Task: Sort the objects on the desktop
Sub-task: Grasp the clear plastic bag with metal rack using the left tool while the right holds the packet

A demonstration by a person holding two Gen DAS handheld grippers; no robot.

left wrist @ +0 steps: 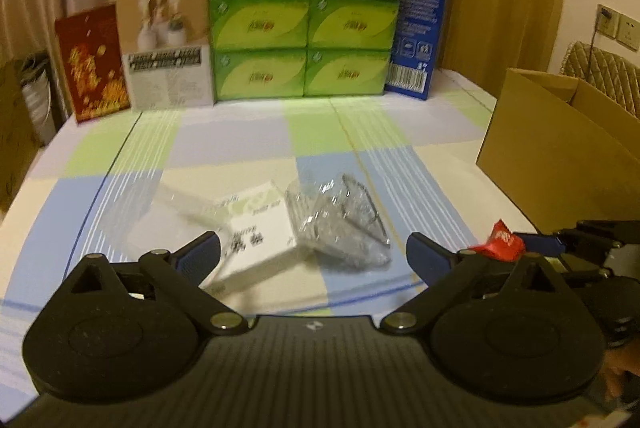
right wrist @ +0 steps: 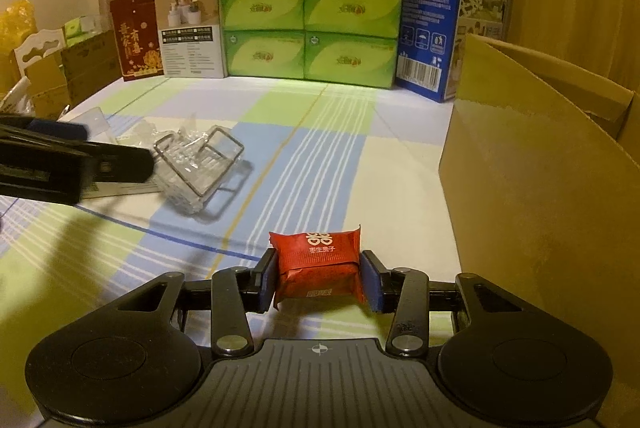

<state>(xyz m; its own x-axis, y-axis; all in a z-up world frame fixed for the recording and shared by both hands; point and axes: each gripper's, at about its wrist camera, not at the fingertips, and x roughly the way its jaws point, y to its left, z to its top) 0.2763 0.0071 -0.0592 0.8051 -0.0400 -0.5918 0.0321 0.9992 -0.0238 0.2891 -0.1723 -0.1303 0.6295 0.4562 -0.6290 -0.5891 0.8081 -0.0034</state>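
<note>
Gripping a small red packet [right wrist: 318, 266], the right gripper [right wrist: 318, 282] is pressing its blue pads [right wrist: 267, 278] against the packet's two sides, low over the checked tablecloth [right wrist: 320, 148]. White characters are showing on the packet's glossy wrapper, its crimped ends sticking out above and below the pads, and its lower edge is sitting at or just above the cloth; contact cannot be told.

Spreading wide, the left gripper [left wrist: 314, 254] is hovering over the near-left part of the table with nothing between its fingers. A flat white box [left wrist: 256, 228] with dark print is lying just ahead of its left finger, touching a crumpled clear plastic package [left wrist: 340, 216] that is holding a bent wire frame. A further piece of clear film [left wrist: 176, 204] is lying to the left of the white box.

An open cardboard box [right wrist: 532, 164] is standing just to the right of the held packet, its tall wall close beside the right gripper. A stack of green tissue packs [right wrist: 310, 4], a blue milk carton [right wrist: 436, 4], a white product box [right wrist: 190, 28] and a red card [right wrist: 136, 36] are lining the far edge. Between that row and the grippers, the centre of the cloth is lying open.
</note>
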